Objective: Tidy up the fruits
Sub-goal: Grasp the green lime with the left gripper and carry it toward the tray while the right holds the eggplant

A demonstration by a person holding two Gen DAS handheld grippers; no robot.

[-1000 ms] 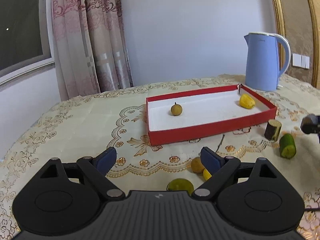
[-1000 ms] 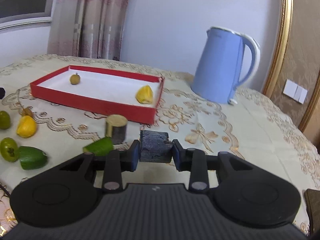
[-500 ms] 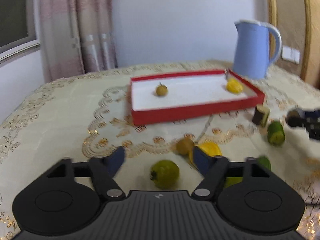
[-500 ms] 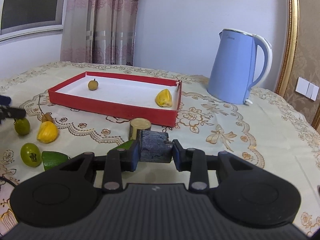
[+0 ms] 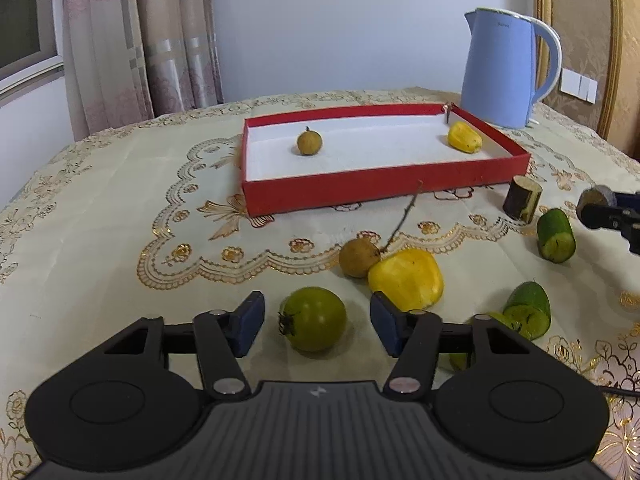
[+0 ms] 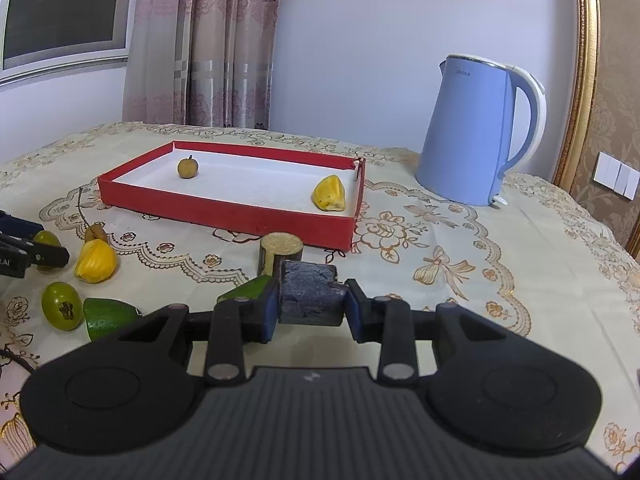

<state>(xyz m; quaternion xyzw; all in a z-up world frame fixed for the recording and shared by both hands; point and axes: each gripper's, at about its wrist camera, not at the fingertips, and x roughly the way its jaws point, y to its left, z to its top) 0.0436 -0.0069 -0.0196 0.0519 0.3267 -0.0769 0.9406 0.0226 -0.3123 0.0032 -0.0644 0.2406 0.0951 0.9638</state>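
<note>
Two grippers are at work on the tablecloth [image 5: 100, 208]. The left gripper [image 5: 316, 322] has just been closing its jaws around a green fruit [image 5: 314, 318], which sits between the blue pads [image 5: 250, 320] with a small gap on each side; nothing is gripped. The right gripper [image 6: 312, 304] is clamped on a dark chunk [image 6: 310, 294], both pads pressed to its sides.

Taking the red tray [image 5: 384, 184] as landmark: the green fruit lies well in front of its near wall. Between that fruit and the tray lie a yellow piece [image 5: 406, 278] and a brown fruit [image 5: 358, 258] touching each other, the brown one with a thin stalk pointing toward the tray. Off the tray's near right corner stands a short log piece [image 5: 522, 199], with a green cut piece [image 5: 556, 234] just beside it and another green cut piece [image 5: 528, 310] nearer the left gripper. Inside the tray, a small brown fruit [image 5: 309, 142] lies toward the left and a yellow piece [image 5: 464, 138] in the far right corner. Behind the tray's right end stands a blue kettle [image 5: 504, 68].
</note>
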